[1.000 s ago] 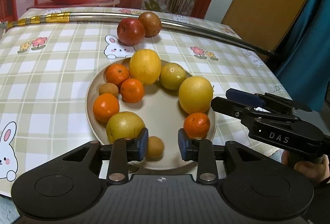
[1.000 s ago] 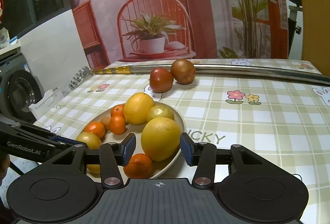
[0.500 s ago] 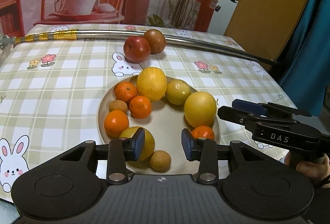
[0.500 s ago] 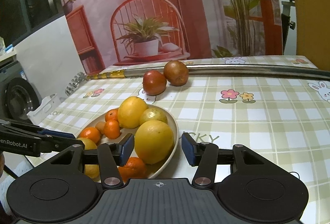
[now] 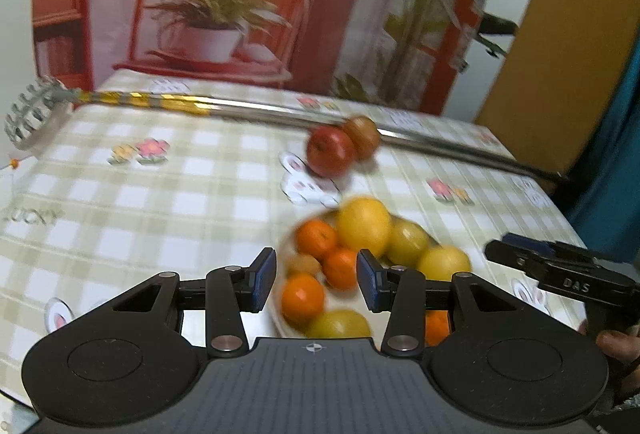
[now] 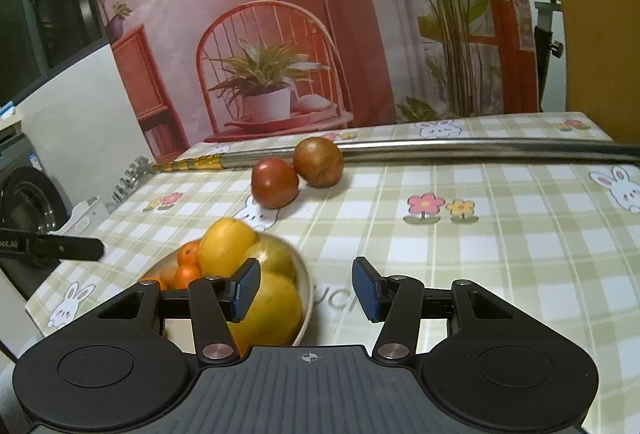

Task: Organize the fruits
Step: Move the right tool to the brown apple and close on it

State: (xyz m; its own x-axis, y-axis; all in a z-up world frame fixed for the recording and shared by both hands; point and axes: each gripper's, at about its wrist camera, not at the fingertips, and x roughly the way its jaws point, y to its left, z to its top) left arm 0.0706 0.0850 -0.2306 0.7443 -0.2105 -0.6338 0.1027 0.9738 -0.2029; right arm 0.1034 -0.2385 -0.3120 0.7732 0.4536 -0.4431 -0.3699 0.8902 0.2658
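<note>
Right wrist: two apples [image 6: 297, 173] beside one plate [image 6: 305, 286].

Left view motion-blurred; plate [image 5: 280, 254] near rim hidden behind left tongs [image 5: 316, 280].

I log: metal rod [image 6: 480, 146] at 12 o'clock across the checked surface [image 6: 500, 254]; printed backdrop [image 6: 280, 34] behind.

1 plate [image 6: 306, 290], 2 apples [image 6: 275, 183], about 4 mandarins [image 5: 303, 297], 2 grippers [image 5: 316, 276].
</note>
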